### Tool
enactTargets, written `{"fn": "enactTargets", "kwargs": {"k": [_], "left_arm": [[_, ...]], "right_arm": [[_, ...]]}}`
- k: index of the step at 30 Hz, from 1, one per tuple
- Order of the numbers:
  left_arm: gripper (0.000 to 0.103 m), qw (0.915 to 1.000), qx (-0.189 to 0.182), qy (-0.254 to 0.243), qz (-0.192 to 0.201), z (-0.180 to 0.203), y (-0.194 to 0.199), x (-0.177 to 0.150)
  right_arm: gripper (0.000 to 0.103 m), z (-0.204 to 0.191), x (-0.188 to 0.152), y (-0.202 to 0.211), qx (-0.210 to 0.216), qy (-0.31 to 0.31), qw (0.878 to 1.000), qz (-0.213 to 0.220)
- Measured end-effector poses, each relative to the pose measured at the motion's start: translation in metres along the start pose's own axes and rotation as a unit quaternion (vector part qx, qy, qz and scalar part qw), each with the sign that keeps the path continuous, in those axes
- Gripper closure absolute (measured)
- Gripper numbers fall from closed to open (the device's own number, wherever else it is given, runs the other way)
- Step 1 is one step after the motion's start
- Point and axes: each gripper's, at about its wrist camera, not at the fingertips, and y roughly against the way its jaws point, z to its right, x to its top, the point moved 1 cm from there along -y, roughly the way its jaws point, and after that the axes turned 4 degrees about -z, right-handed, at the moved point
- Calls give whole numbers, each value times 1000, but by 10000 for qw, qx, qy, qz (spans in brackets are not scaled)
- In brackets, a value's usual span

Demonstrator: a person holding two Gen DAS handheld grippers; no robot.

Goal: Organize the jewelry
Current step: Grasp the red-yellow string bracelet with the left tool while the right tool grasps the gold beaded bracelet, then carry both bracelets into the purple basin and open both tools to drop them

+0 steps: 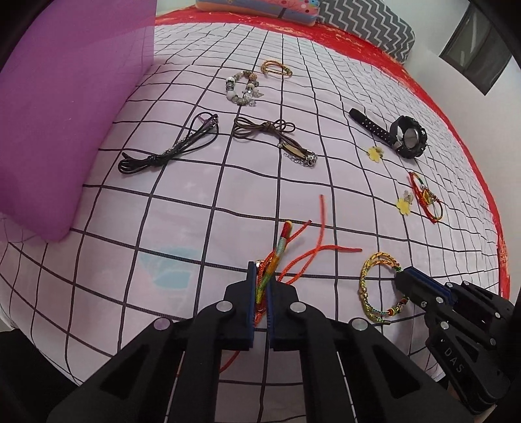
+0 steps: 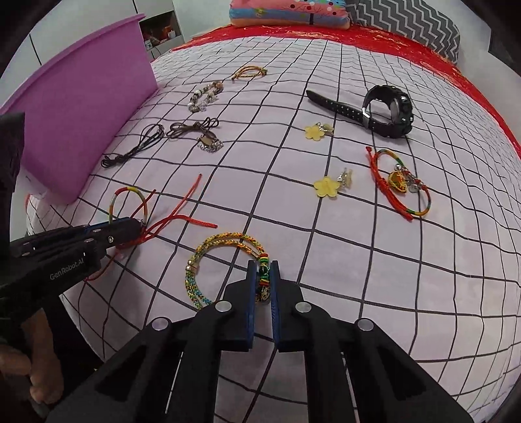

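**Inspector:** Where did the jewelry lie?

**Assistant:** Spread on the bed, over a checked sheet (image 2: 325,260). The left gripper (image 1: 260,289) had its jaws clenched on a rainbow-and-red cord bracelet (image 1: 281,240), whose red strands trailed forward across the sheet. The right gripper (image 2: 263,276) had its jaws grasping the beaded section of a yellow braided bangle (image 2: 224,240), the loop lying flat to the left of the jaws.

**Inspector:** And the rest?

**Assistant:** To the right, a red cord bracelet with charms (image 2: 402,185), two yellow flower earrings (image 2: 325,187) (image 2: 315,131) well apart from each other, and beyond them a black wristwatch (image 2: 387,110) resting on its side. To the left, a black cord necklace (image 1: 166,149) just beside a brown cord necklace (image 1: 276,136) with a chain. Farther back, a beaded charm bracelet (image 1: 242,86) and a small orange braided bracelet (image 1: 276,67).

**Inspector:** Surroundings?

**Assistant:** A purple box (image 2: 81,130) stood along the left edge of the bed. A red cover (image 1: 423,75) showed past the sheet, with a patterned pillow (image 2: 289,13) and a chevron pillow (image 2: 407,22) at the head.
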Motion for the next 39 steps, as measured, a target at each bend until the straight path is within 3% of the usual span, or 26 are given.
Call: {"fn": "enactTargets", "kwargs": {"k": [15, 26, 34, 39], "left_arm": [[100, 9975, -205, -101, 666, 8, 77, 16], [100, 9888, -344, -116, 1445, -10, 170, 55], [100, 9820, 97, 187, 1877, -60, 217, 87], [100, 9774, 525, 529, 1979, -109, 232, 103]], "right_arm": [[95, -4, 23, 71, 133, -71, 9972, 732], [95, -46, 85, 134, 546, 307, 9868, 1493], [95, -119, 145, 166, 1071, 816, 9713, 1963], [95, -171, 182, 167, 1381, 1087, 9648, 1957]]}}
